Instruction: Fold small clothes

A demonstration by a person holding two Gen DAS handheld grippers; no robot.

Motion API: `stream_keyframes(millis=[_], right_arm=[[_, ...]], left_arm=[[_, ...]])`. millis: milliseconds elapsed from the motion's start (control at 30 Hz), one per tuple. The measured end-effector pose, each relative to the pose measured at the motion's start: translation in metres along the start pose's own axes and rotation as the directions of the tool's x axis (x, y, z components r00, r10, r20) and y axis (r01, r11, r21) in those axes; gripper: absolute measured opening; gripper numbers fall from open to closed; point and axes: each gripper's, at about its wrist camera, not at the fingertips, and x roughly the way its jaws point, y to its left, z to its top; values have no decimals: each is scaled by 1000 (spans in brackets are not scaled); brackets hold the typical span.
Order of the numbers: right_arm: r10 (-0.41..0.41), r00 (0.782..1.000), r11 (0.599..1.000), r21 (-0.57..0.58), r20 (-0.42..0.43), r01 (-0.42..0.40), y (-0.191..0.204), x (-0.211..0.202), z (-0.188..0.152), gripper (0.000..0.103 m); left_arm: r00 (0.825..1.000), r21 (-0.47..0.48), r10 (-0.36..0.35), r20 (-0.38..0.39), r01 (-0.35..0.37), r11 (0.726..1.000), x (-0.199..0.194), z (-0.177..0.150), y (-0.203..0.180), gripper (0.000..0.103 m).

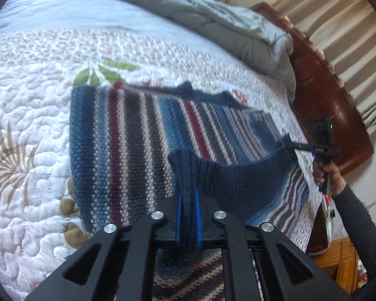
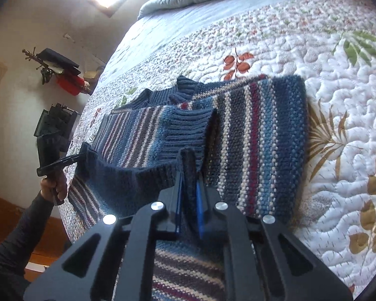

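A knitted sweater (image 1: pixel 137 135) striped in blue, dark red, grey and white lies on the quilted bedspread (image 1: pixel 32 115). Its dark blue ribbed hem (image 1: pixel 238 175) is raised off the bed and stretched between both grippers. My left gripper (image 1: pixel 188 193) is shut on one end of the hem, with bunched ribbing between its blue pads. At the right of that view, my right gripper (image 1: pixel 289 143) pinches the other end, held by a hand (image 1: pixel 323 173). In the right wrist view the right gripper (image 2: pixel 189 178) is shut on the ribbing (image 2: pixel 188 130), and the left gripper (image 2: pixel 81 155) holds the far end.
A grey duvet (image 1: pixel 213 12) is heaped at the far end of the bed. A dark wooden bed board (image 1: pixel 325 95), a curtain (image 1: pixel 351 37) and a wooden nightstand (image 1: pixel 343 258) stand past the right edge. A wall shelf with items (image 2: pixel 62 75) hangs beyond the bed's left side.
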Motion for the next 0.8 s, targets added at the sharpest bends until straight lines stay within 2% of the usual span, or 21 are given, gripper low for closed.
stream_keyframes(millis=[133, 267, 400, 467, 567, 633, 800], right_arm=[[-1, 998, 999, -41, 56, 3, 28, -27, 3, 7], [8, 993, 996, -87, 119, 2, 59, -59, 16, 7], [-1, 981, 992, -121, 194, 25, 87, -86, 49, 7], [-19, 976, 994, -104, 218, 42, 87, -88, 67, 7], [-72, 971, 996, -39, 226, 82, 73, -73, 93, 7], [-119, 969, 993, 5, 219, 121, 58, -54, 104, 7], [-209, 968, 977, 72, 138, 201, 29, -1, 115, 7]], left_arm=[[995, 4, -36, 89, 35, 999, -31, 4, -11, 8], [983, 30, -72, 168, 68, 997, -70, 17, -23, 8], [970, 78, -76, 233, 59, 995, -112, 62, -37, 8], [970, 72, -49, 236, 33, 997, -117, 86, -37, 8], [979, 44, 14, 205, -23, 999, -104, 117, -25, 8], [983, 17, 72, 167, -76, 997, -81, 127, -11, 8], [984, -83, 170, 60, -164, 983, -8, 127, 31, 8]])
